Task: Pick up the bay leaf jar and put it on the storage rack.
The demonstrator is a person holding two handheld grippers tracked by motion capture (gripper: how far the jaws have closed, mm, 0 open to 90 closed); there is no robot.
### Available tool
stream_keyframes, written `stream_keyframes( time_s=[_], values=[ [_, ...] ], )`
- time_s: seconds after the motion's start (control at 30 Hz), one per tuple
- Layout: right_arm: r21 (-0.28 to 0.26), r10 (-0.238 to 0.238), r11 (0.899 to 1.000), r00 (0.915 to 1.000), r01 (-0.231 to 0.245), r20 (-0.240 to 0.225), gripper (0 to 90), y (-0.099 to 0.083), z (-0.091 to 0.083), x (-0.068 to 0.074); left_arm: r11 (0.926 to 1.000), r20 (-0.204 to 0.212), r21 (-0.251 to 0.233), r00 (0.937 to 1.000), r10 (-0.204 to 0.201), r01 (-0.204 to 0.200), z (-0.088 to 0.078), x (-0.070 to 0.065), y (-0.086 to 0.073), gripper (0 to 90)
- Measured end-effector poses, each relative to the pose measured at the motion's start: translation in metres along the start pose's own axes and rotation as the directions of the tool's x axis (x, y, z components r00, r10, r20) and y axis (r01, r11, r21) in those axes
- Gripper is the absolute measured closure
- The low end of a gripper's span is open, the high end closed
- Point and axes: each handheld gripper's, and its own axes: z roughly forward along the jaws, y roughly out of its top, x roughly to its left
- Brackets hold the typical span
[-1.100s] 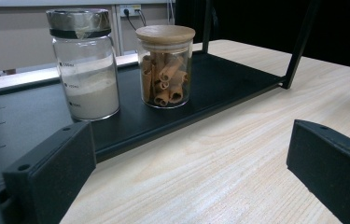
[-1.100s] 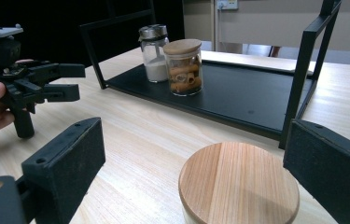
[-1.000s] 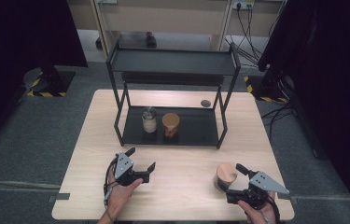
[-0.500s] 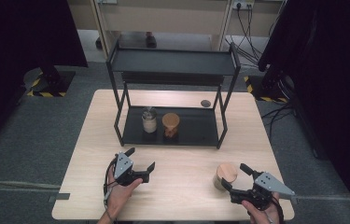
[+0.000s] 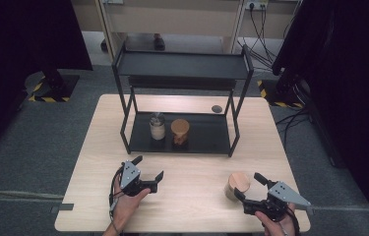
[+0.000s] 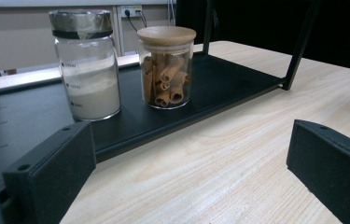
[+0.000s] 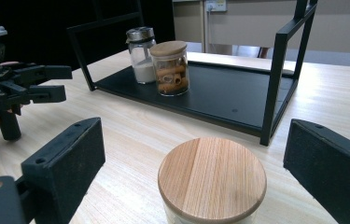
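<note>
Between open right tongs, unlabelled wooden-lidded jar.

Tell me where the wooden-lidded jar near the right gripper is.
In the high view, the wooden-lidded jar stands on the table's near right, between the right gripper's open fingers.

Wood-lidded jar sits between the right gripper's seemingly untouching jaws.
</note>
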Motion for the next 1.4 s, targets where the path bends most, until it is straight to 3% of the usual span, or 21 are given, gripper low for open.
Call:
stream_keyframes(
  time_s=[0.67,1.4],
  values=[
    [0.087,-0.029,0.996,0.9983,0.024,0.05,5.7,0.002,0.006,0.007,1.0,-0.003,-0.004,1.0,0.003,-0.003,-0.001,0.0,0.001,0.8],
    [0.154,-0.035,0.988,0.9978,0.027,0.055,5.7,0.001,0.023,0.004,1.0,0.0,-0.002,1.0,0.007,-0.007,-0.001,0.0,0.001,0.8]
  ],
)
